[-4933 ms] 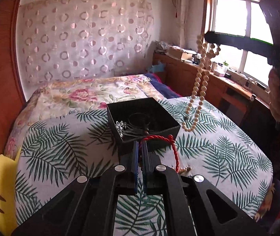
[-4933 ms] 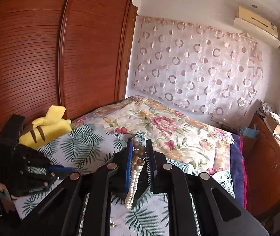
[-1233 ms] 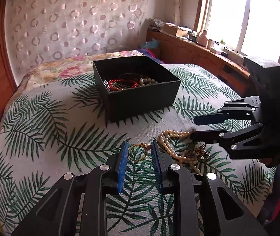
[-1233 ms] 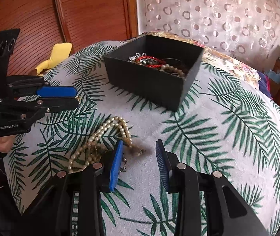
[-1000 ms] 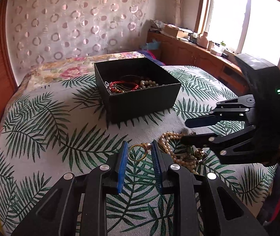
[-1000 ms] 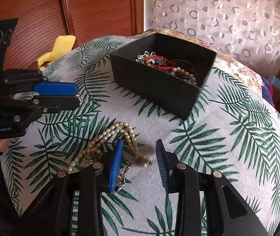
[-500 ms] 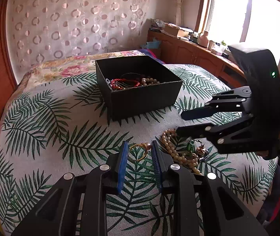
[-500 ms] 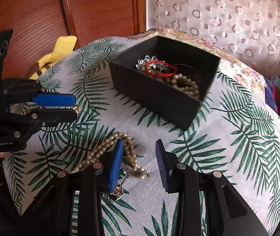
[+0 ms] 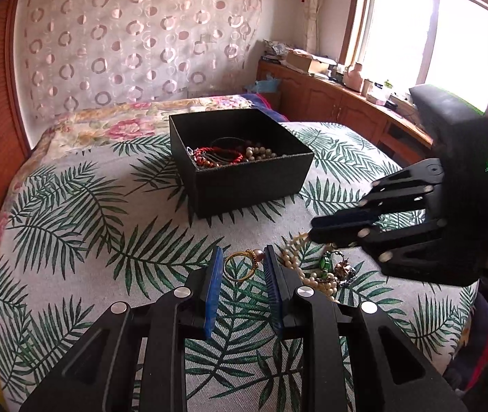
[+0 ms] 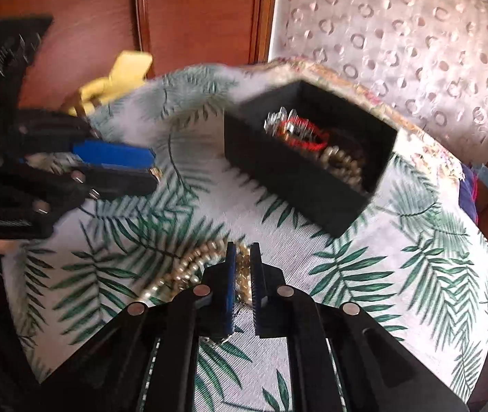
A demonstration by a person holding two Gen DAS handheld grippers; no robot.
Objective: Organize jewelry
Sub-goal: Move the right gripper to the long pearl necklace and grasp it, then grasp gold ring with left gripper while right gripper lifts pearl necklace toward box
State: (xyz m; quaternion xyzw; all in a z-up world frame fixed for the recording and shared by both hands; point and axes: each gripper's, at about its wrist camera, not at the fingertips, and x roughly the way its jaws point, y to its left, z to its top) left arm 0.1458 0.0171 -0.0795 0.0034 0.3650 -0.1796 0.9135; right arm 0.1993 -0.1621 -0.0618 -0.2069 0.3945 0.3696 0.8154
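A: Left gripper (image 9: 243,263) — jaws pinching a gold ring (image 9: 243,265), held above the palm-print bedspread (image 9: 72,213).

B: Right gripper (image 10: 243,257) — jaws nearly together, closed around the pearl necklace (image 10: 189,267) heaped on the spread.

A: Black box (image 9: 244,175) beyond both, holding 1 red cord bracelet (image 9: 218,156) and beads (image 9: 261,152).
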